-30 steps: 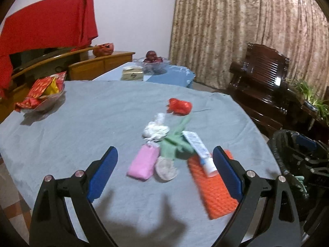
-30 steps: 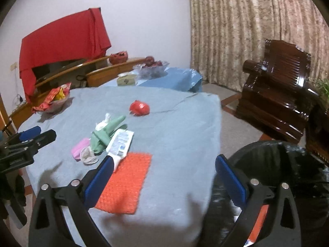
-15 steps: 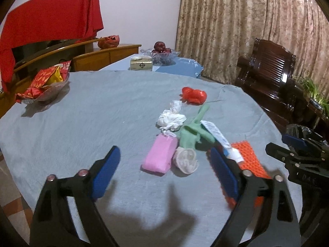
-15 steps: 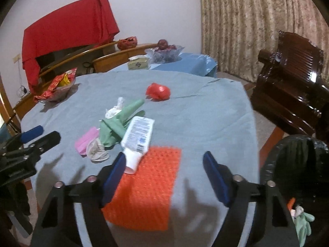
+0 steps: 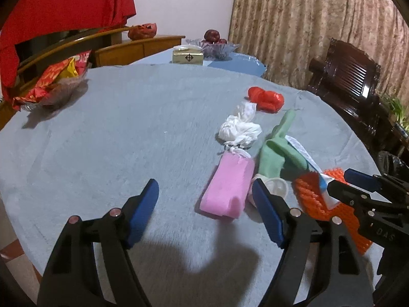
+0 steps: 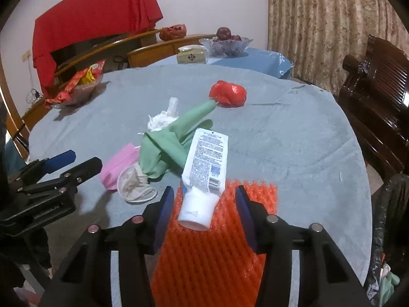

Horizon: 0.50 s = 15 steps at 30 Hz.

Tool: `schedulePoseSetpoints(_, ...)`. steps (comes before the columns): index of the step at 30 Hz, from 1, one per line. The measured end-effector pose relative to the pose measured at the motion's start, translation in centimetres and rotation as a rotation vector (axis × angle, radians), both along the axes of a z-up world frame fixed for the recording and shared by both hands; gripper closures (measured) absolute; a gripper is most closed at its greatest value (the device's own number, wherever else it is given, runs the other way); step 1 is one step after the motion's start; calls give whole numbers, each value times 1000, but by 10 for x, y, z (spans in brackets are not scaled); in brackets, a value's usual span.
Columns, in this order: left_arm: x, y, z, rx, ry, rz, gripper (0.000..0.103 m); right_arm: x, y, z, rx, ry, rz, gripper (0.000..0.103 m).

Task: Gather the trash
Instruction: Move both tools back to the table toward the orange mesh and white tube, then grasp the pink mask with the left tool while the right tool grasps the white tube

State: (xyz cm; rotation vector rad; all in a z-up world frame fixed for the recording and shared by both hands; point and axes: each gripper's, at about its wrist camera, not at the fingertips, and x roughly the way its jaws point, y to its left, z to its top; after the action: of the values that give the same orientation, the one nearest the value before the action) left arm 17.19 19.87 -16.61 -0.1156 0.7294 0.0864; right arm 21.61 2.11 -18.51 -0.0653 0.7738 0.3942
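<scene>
Trash lies on a grey tablecloth: a white squeeze tube (image 6: 205, 176), an orange foam net (image 6: 217, 250), a green cloth (image 6: 171, 143), a pink pack (image 5: 227, 186), a small crumpled cup (image 6: 134, 185), a white tissue wad (image 5: 239, 128) and a red plastic ball (image 6: 227, 93). My right gripper (image 6: 203, 208) is open, its jaws either side of the tube's cap end, over the net. My left gripper (image 5: 205, 209) is open just left of the pink pack, its right finger near the cup (image 5: 277, 186).
A black-lined trash bin (image 6: 391, 230) stands off the table's right edge. A snack bowl (image 5: 53, 87) sits at the far left. A tissue box (image 6: 191, 55) and fruit bowl (image 6: 226, 43) stand on a blue table behind. A dark wooden chair (image 6: 378, 92) is at the right.
Both grippers moved forward and down toward the trash. The right one came in from the bin side and narrowed around the tube's cap end. The left one neared the pink pack.
</scene>
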Motion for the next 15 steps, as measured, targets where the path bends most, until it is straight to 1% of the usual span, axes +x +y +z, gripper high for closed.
schedulePoseSetpoints(3,6,1,-6,-12,15,-6,31,5,0,-8,-7,24,-11,55)
schedulePoseSetpoints(9,19,-4,-18,-18,63,-42,36,8,4,-18,-12,43,6,55)
schedulePoseSetpoints(11,22,-6,-22,-28,79,-51,39,10,6,-20,-14,47,5,55)
schedulePoseSetpoints(14,24,-6,-25,-41,82,-44,42,15,4,-22,6,62,2,55)
schedulePoseSetpoints(15,24,-5,-26,-55,85,-44,46,16,2,-22,17,68,-1,57)
